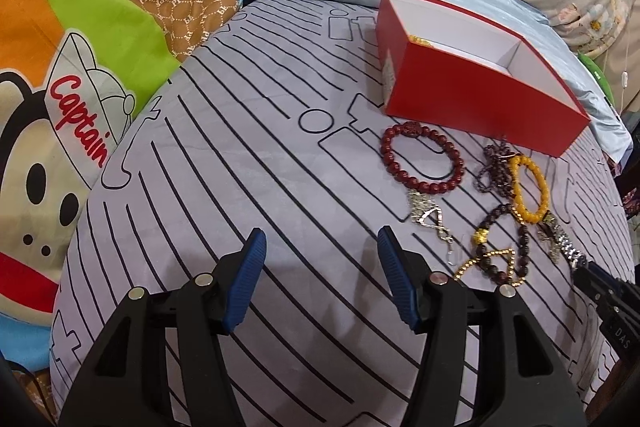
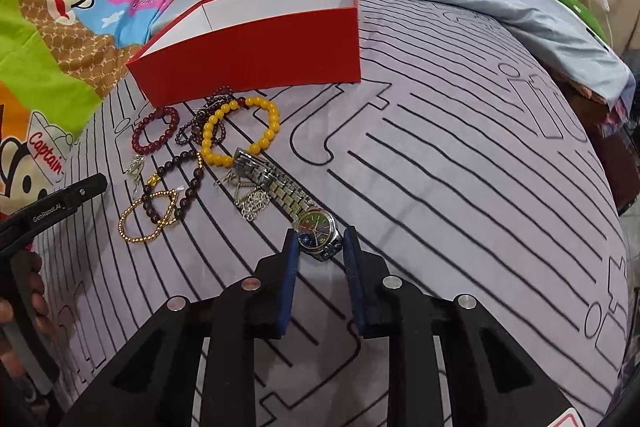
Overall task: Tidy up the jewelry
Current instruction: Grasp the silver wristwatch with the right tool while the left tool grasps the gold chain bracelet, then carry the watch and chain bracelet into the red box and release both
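A grey bedsheet with black line print is being used as the work surface. A red rectangular cardboard box with white lining is being kept open at the far side; something small and gold is lying inside it, seen in the left view only. Just in front of the box the jewelry is being kept in a loose cluster: a dark red bead bracelet, a yellow bead bracelet, a dark brown bead string with a gold charm, a thin gold bead chain, silver chains tangled among them.

A metal-band wristwatch with a dark blue dial is being straddled by the right gripper, jaws narrowed around the case; whether the pads are pressing yet cannot be told. The left gripper is being held with jaws apart, nothing between them, over bare sheet.

The watch is judged heavier than the beads, rigid at the case, slippery on polished steel, its band limp. Hold is best taken across the case sides, not the glass.
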`<action>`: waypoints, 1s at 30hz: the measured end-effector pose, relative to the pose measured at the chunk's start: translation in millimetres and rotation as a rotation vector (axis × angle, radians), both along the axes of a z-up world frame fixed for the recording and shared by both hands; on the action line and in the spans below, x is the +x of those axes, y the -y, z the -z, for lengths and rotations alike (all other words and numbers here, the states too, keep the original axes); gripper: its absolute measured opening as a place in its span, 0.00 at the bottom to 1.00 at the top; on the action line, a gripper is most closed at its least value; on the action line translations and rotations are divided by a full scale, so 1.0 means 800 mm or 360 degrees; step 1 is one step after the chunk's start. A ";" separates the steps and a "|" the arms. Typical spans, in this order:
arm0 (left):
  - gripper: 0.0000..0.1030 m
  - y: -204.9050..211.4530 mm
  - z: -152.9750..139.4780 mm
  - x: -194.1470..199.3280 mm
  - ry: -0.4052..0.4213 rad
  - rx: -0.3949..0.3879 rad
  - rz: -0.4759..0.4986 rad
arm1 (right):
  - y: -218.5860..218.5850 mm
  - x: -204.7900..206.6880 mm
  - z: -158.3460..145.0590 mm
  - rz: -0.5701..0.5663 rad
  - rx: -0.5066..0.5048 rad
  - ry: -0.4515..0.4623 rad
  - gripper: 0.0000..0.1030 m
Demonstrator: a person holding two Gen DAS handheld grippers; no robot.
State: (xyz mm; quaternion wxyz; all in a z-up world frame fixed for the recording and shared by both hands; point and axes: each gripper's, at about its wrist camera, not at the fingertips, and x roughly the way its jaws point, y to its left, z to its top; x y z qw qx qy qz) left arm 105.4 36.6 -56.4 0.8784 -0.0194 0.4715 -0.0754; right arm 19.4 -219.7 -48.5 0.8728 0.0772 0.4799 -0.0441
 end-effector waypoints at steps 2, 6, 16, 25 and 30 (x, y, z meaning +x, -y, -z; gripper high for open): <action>0.53 0.007 -0.003 -0.006 0.0005 -0.0016 0.0031 | -0.003 -0.003 0.000 -0.0001 0.0006 -0.0014 0.18; 0.53 0.026 -0.007 -0.018 -0.0005 -0.0044 0.0115 | -0.004 -0.002 -0.001 -0.0015 -0.0001 -0.0022 0.20; 0.53 0.059 0.002 -0.040 -0.0073 -0.0079 0.0229 | -0.013 0.006 0.002 -0.0067 -0.0064 -0.0006 0.24; 0.32 0.073 0.004 -0.048 -0.0030 0.0007 0.0274 | -0.014 -0.001 0.002 -0.0046 -0.0041 -0.0015 0.24; 0.05 0.074 0.003 -0.047 -0.0035 0.0026 0.0309 | -0.015 -0.001 0.001 -0.0033 -0.0029 -0.0022 0.24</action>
